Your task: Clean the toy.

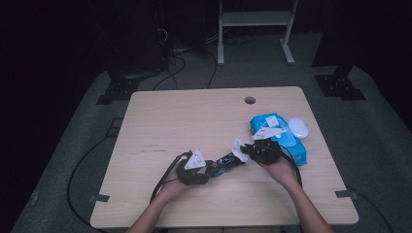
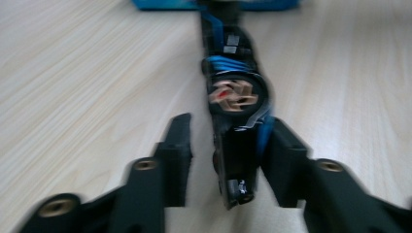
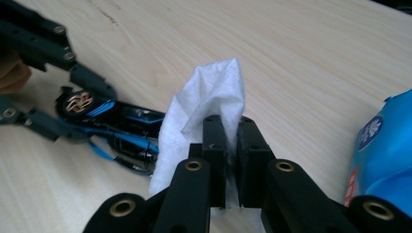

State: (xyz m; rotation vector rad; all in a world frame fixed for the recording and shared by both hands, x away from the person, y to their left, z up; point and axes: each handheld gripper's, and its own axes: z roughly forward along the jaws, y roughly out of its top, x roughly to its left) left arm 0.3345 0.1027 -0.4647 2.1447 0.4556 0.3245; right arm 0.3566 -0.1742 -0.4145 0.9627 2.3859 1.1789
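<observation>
A black and blue toy car [image 1: 226, 160] lies on the wooden table [image 1: 194, 116] near its front. My left gripper [image 1: 216, 165] is around the toy's rear end. In the left gripper view the toy car [image 2: 235, 92] stands between the jaws of the left gripper [image 2: 228, 126]: the right jaw is against it and a gap shows at the left jaw. My right gripper [image 3: 232, 124] is shut on a folded white wipe [image 3: 214, 92], held just at the toy car [image 3: 121, 126]. From above, the wipe [image 1: 238, 149] sits at the toy's front end.
A blue pack of wet wipes [image 1: 286, 141] lies right behind the right hand, with a white oval object [image 1: 298, 127] on its far corner. A cable hole [image 1: 249, 100] is at the table's back. A white frame [image 1: 255, 19] stands on the floor beyond.
</observation>
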